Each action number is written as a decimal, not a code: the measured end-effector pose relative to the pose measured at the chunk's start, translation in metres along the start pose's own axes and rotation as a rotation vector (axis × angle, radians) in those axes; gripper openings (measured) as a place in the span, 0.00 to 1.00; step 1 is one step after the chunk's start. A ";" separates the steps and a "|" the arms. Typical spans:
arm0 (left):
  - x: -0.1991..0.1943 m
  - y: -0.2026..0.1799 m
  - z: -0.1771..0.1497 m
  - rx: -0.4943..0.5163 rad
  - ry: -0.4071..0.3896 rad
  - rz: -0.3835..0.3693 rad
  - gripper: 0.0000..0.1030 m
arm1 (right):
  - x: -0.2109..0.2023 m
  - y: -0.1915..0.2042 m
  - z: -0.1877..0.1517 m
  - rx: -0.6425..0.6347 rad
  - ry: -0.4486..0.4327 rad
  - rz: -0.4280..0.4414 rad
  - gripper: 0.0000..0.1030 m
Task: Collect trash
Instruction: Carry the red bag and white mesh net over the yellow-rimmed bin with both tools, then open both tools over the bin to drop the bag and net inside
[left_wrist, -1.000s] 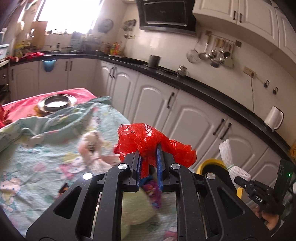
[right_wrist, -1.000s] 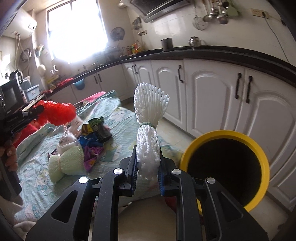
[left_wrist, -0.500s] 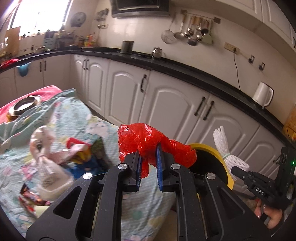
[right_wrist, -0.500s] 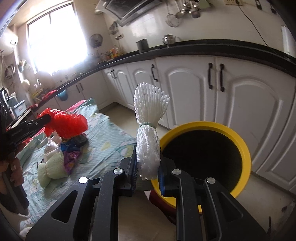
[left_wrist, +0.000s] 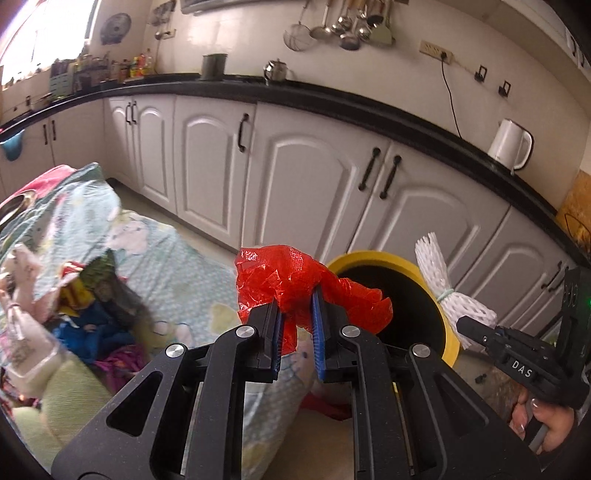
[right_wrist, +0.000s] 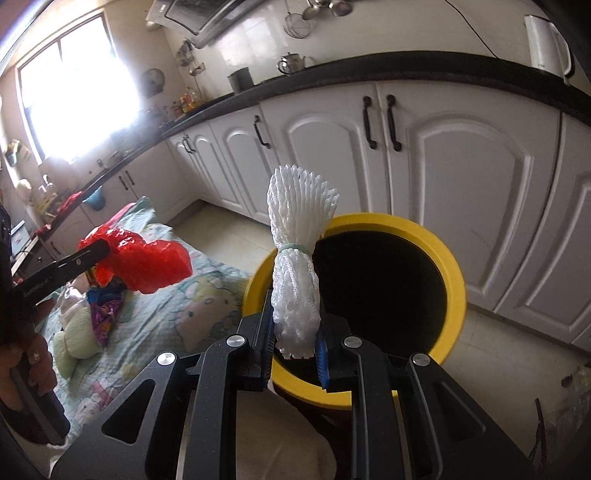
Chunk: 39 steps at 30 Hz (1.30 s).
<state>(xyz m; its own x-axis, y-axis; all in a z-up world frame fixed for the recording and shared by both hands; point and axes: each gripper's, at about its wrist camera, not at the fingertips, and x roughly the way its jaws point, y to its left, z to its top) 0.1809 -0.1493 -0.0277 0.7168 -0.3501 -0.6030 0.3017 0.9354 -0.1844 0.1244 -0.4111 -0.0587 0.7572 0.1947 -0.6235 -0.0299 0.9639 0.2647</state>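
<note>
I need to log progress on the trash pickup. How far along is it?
Done: nothing visibly binned; the yellow bin interior looks dark. In hand: left gripper clamps a red plastic bag, right gripper clamps white foam netting at the bin's rim. Left: wrappers on the bedsheet.

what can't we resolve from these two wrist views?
- Inside of the yellow bin: black in both views; contents and fill level unreadable.
- Bin base: hidden by the right tool and foam net.
- Trash pile on the cloth: motion-blurred in the left view, small in the right; items unidentifiable.
- Lower part of the red bag: hidden between the fingers of the left tool.
</note>
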 end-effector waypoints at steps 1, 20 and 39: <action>0.005 -0.003 -0.001 0.005 0.010 -0.004 0.08 | 0.001 -0.003 -0.001 0.005 0.006 -0.003 0.17; 0.082 -0.053 -0.013 0.091 0.156 -0.060 0.11 | 0.022 -0.037 -0.015 0.076 0.088 -0.075 0.20; 0.034 -0.007 0.000 -0.058 0.061 -0.045 0.89 | 0.003 -0.028 -0.007 0.076 0.005 -0.110 0.62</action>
<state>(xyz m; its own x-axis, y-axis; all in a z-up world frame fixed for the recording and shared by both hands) 0.2031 -0.1682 -0.0472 0.6632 -0.3897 -0.6390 0.2947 0.9207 -0.2556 0.1228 -0.4363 -0.0728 0.7502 0.0891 -0.6552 0.1030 0.9630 0.2489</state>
